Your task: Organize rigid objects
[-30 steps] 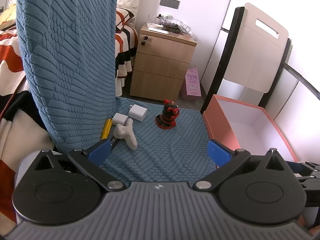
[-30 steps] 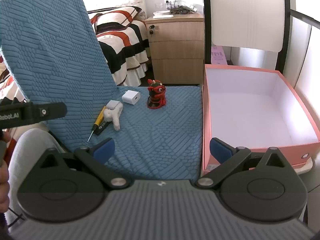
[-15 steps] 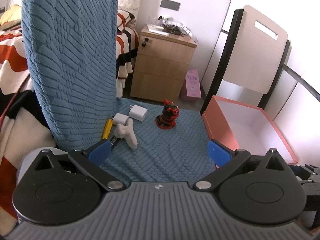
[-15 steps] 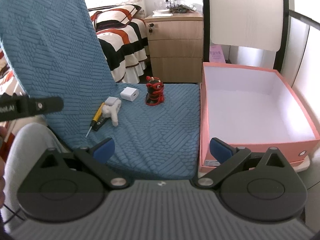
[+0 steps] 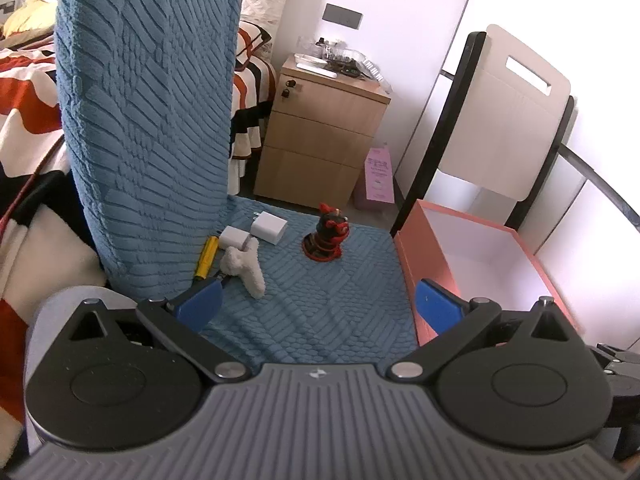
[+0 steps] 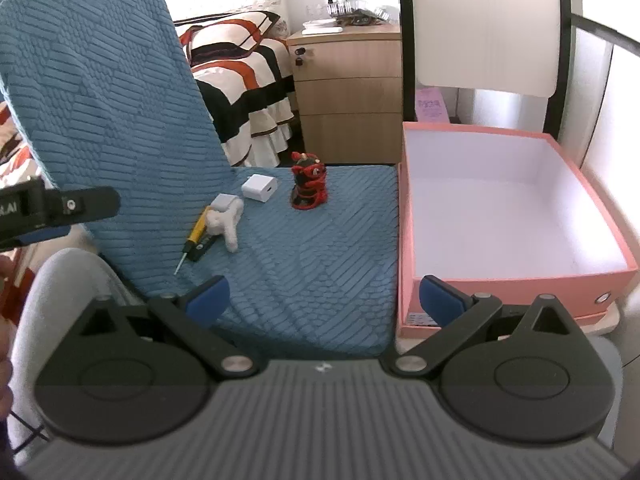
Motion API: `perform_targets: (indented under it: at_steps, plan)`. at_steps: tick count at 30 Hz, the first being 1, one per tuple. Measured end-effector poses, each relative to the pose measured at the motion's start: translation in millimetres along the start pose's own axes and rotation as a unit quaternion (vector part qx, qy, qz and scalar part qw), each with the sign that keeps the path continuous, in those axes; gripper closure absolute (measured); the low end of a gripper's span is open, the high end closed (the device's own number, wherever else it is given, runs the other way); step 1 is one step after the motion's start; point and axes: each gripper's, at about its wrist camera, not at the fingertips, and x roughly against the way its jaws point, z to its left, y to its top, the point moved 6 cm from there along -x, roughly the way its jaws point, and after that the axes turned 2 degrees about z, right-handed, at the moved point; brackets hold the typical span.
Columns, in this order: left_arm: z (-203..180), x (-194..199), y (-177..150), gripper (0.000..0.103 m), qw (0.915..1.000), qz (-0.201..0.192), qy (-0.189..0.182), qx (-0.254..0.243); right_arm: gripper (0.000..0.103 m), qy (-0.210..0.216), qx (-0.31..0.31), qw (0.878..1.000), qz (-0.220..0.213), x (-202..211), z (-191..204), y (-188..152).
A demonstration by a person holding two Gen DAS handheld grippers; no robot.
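Observation:
On the blue chair seat [image 5: 320,304] lie a red-black figurine [image 5: 328,236] [image 6: 307,187], two white chargers [image 5: 270,229] [image 6: 259,187], a white fuzzy toy [image 5: 245,267] [image 6: 226,224] and a yellow screwdriver [image 5: 206,258] [image 6: 196,234]. A pink box [image 6: 516,276] [image 5: 424,256] stands open to the right of the seat, nothing in it. My left gripper [image 5: 318,306] and right gripper [image 6: 323,300] are both open and empty, held back near the seat's front edge.
The chair's tall blue backrest [image 6: 100,120] rises on the left. A wooden nightstand [image 5: 320,140] and a striped bed [image 6: 240,80] stand behind. A white folding chair back [image 6: 484,28] stands behind the box. The left gripper shows at the right wrist view's left edge [image 6: 52,210].
Both grippers have drawn back and risen slightly, so the objects look a little farther. Nothing on the seat has moved; both stay open.

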Motion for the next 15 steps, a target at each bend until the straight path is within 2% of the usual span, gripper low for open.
perform_targets:
  at_steps: [15]
  plan:
    - [7.6,-3.7,-5.2,0.0,0.9998,0.009,0.018,-0.007,0.0,0.003,-0.003,1.0,0.0,-7.1,2.0,-3.1]
